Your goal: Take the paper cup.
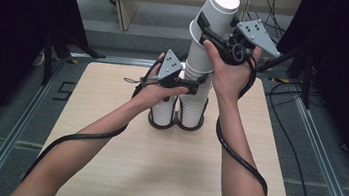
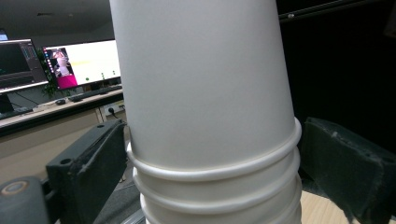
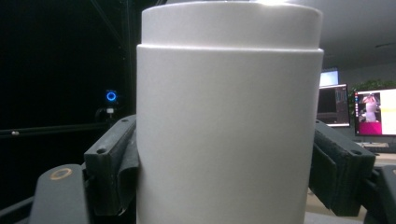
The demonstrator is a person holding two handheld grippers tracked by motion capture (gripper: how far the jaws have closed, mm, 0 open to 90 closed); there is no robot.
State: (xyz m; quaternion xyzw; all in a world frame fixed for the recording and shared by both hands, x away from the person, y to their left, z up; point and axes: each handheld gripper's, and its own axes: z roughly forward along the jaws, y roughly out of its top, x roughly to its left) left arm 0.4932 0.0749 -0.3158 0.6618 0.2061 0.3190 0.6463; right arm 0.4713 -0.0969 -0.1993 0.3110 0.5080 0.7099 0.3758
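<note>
White top cup (image 1: 216,15) is clamped by right gripper (image 1: 215,36) — stack (image 1: 197,75) below gripped by left gripper (image 1: 199,87), axis upright.

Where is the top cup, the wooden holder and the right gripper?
top cup (image 1: 219,10), high view, on its side wall.
wooden holder (image 1: 175,125), high view, on its front rim.
right gripper (image 3: 224,182), right gripper view, midway between its fingertips.

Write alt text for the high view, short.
Two hands work a tall stack of upside-down white paper cups standing in a dark two-ring holder on a light wooden table. The right gripper clamps the top cup; the left gripper grips the stack lower down.
</note>
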